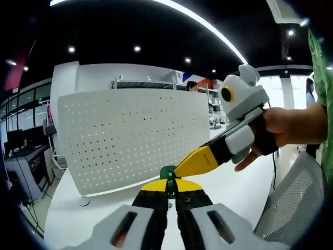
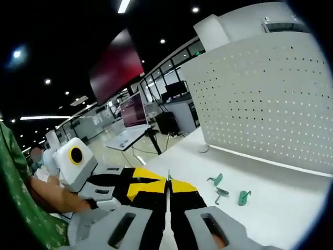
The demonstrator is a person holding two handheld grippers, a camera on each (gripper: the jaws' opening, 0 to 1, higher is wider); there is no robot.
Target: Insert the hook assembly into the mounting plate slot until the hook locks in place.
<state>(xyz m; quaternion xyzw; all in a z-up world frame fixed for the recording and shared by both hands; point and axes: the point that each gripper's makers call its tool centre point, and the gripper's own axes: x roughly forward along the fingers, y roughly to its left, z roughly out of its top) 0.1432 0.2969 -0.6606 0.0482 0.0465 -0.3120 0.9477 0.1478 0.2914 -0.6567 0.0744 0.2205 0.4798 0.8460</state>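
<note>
L→R in the left gripper view: the white pegboard (image 1: pixel 132 138), i.e. the mounting plate, stands upright on the white table (image 1: pixel 67 224), well ahead of my claws. Low centre, my left gripper (image 1: pixel 169 183) has its jaws pressed together, pinching a green hook (image 1: pixel 167 172); only its top pokes out above the yellow tips. From the right comes my right gripper (image 1: pixel 200 160), held in my hand (image 1: pixel 276 130), its yellow tip touching or just beside that hook. Can't tell from here whether it grips the hook too or just rests next to it.

In the right gripper view, L→R: the left gripper (image 2: pixel 119 187) comes in from the left w/ its yellow tip meeting mine. My right gripper (image 2: pixel 168 188) has its jaws pressed together; a thin sliver stands between the tips, too small to name. Right of that, three spare green hooks (image 2: pixel 229 194) lie loose on the table (image 2: pixel 291 208), near the foot of the pegboard (image 2: pixel 265 94).

Step in hand, as I judge it: sorting out the grip on the hook between both claws before going to the board. To do it well:
- Settle which claw carries it; don't let go w/ one until the other has a firm pinch.
- Leave the hook's prongs free of the jaws, pointing at the board.
- Line prongs up w/ a pair of holes, push in, then press down until it locks.
- Board is freestanding, so prob. steady it w/ the free claw or it may tip or slide.
- Keep board + hooks in sight.
</note>
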